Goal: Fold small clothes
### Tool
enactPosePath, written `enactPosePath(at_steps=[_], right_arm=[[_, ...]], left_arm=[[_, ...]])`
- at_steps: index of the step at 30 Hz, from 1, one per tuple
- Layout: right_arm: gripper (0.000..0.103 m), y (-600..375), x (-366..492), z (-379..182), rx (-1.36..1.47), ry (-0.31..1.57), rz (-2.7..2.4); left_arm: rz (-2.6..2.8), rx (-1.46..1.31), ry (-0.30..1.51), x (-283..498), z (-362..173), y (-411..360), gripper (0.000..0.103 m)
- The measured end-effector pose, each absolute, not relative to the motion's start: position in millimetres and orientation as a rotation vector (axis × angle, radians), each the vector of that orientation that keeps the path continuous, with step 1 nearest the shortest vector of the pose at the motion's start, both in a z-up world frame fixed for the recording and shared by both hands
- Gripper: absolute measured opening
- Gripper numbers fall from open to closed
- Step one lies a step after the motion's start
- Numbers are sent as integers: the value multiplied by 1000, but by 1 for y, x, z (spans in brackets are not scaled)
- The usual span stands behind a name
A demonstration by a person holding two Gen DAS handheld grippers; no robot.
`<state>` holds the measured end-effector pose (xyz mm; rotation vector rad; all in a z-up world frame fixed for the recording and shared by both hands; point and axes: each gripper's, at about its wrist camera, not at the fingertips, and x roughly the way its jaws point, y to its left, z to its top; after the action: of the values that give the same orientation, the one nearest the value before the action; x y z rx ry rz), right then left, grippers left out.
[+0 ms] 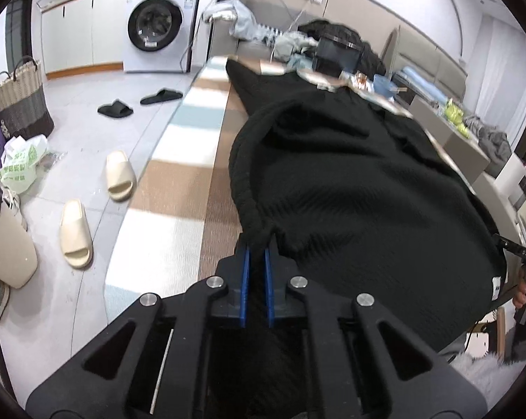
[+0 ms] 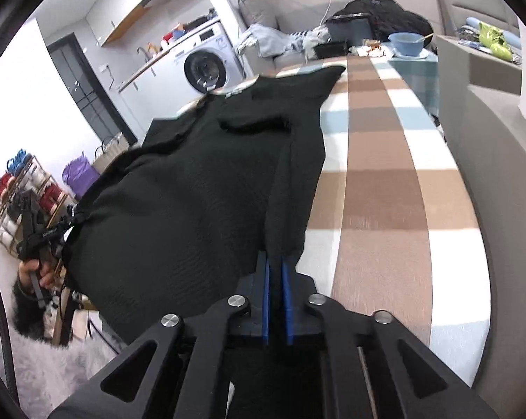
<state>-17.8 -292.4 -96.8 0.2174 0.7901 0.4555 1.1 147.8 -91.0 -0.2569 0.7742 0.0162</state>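
- Left gripper [image 1: 258, 241]: blue pads drawn close together, pinching the ribbed hem of the black knit garment [image 1: 350, 181] at its near left corner.
- Right gripper [image 2: 276, 256]: pads likewise nearly together, clamped on the garment's near right edge; a fold of the cloth hangs down between the fingers.
- Garment: near end lifted off the surface between the two grippers, far end lying on the checked tablecloth [image 2: 378, 181], reaching towards the far edge of the table.
- Small white label [image 1: 496, 284] visible on the cloth's right edge in the left wrist view.
- A hand [image 2: 36, 272] shows at the left of the right wrist view, gripping the other tool's handle.
- Background: washing machine [image 1: 154, 29], cream slippers [image 1: 76, 232] on the floor, blue bowl [image 2: 408, 42] at the table's far end.
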Motion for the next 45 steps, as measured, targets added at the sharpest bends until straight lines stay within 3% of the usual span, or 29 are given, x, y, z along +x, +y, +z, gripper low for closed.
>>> enactPosePath(at_steps=[9,18,27,29,31,32,33,41,44,45], right_arm=[[5,-325,-6,-55,495,585,465],[5,-331,39,-28,581,509,404],[8,-316,110,-48,539,650,165],[15,-312,121,-59,487,722,114],[33,-316,124,-71,507,769,131],[51,-319,124,-76,524,782,149],[54,-320,124,-81,534,794,163],[52,-284,149,-92,427,869,223],[36,-270,159,-92,375,878,211],[30,-265,160,-92,344,881,214]], left_arm=[[-9,-258,659,2,-50,149,4],[5,-283,570,26,-19,165,4],[65,-346,699,93,-51,186,4],[86,-360,777,106,-66,188,8],[86,-393,843,110,-79,192,36],[81,-403,849,111,-85,193,44],[78,-411,847,112,-89,193,53],[30,-348,841,151,-95,173,53],[22,-297,832,165,-95,161,48],[12,-283,826,166,-95,158,37]])
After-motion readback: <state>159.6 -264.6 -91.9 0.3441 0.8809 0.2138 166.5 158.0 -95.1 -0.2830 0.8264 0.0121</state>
